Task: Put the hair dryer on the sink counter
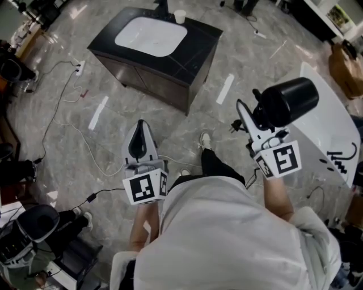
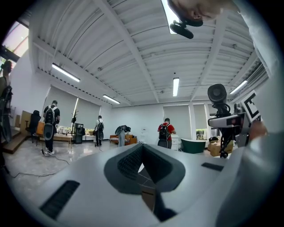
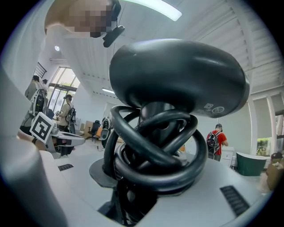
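Note:
My right gripper [image 1: 256,120] is shut on a black hair dryer [image 1: 288,101], held at the head view's right with its barrel above the jaws. In the right gripper view the hair dryer [image 3: 177,75] fills the frame. Its coiled black cord [image 3: 155,150] is wound round the handle between the jaws of my right gripper [image 3: 148,188]. The sink counter [image 1: 195,51] is a black cabinet with a white basin [image 1: 150,35]; it stands on the floor ahead, apart from both grippers. My left gripper [image 1: 140,136] is level, shut and holds nothing; in its own view the left gripper [image 2: 142,166] has nothing between its jaws.
A white cup [image 1: 180,16] stands on the counter's far edge. Cables and a power strip [image 1: 79,68] lie on the floor to the left, with white tape strips [image 1: 225,89] near the cabinet. A white board [image 1: 334,127] is at the right. Several people stand far off [image 2: 166,133].

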`<state>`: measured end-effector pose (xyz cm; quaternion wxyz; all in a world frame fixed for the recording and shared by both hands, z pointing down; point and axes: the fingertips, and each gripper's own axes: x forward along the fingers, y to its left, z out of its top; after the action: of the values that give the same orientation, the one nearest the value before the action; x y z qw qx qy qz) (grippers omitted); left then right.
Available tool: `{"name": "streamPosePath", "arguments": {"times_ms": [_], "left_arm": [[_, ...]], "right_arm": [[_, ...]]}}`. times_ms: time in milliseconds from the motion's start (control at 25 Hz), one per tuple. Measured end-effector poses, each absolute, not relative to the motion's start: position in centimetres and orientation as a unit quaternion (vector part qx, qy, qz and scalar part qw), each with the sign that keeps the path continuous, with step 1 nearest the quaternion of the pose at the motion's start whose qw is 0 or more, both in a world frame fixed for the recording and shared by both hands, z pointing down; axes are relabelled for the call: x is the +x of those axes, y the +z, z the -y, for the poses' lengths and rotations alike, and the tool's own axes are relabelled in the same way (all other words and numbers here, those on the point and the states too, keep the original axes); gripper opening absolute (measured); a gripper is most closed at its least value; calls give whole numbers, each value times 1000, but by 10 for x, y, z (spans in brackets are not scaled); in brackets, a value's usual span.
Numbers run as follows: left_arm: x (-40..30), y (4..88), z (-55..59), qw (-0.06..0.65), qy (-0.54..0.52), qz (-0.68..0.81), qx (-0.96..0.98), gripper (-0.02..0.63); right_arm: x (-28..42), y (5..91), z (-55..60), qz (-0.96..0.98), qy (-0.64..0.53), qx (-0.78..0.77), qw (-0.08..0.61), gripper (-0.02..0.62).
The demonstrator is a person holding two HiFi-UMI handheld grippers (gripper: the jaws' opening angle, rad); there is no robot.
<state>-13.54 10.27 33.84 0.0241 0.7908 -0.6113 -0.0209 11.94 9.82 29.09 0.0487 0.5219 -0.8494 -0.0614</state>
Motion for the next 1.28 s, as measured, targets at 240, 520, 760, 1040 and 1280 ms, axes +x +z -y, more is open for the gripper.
{"name": "streamPosePath", "arguments": {"times_ms": [240,520,760,1040,1280], "left_arm": [[-130,337,-75,29,-15,620,784,2],[-122,337,-46,28,1,622,783,2],[-110,330,-19,19,6,624,781,2],[-89,329,17,21,7,633,774,2],[-80,332,40,27,18,654,756,2]], "right_arm": [[122,294,-65,855,-54,513,48,206],[136,299,-31,855,-42,516,39,207],[148,299,-1,857,-36,513,33,206],[167,295,38,863,-40,502,31,206],[182,299,73,875,-31,483,29,207]]}}
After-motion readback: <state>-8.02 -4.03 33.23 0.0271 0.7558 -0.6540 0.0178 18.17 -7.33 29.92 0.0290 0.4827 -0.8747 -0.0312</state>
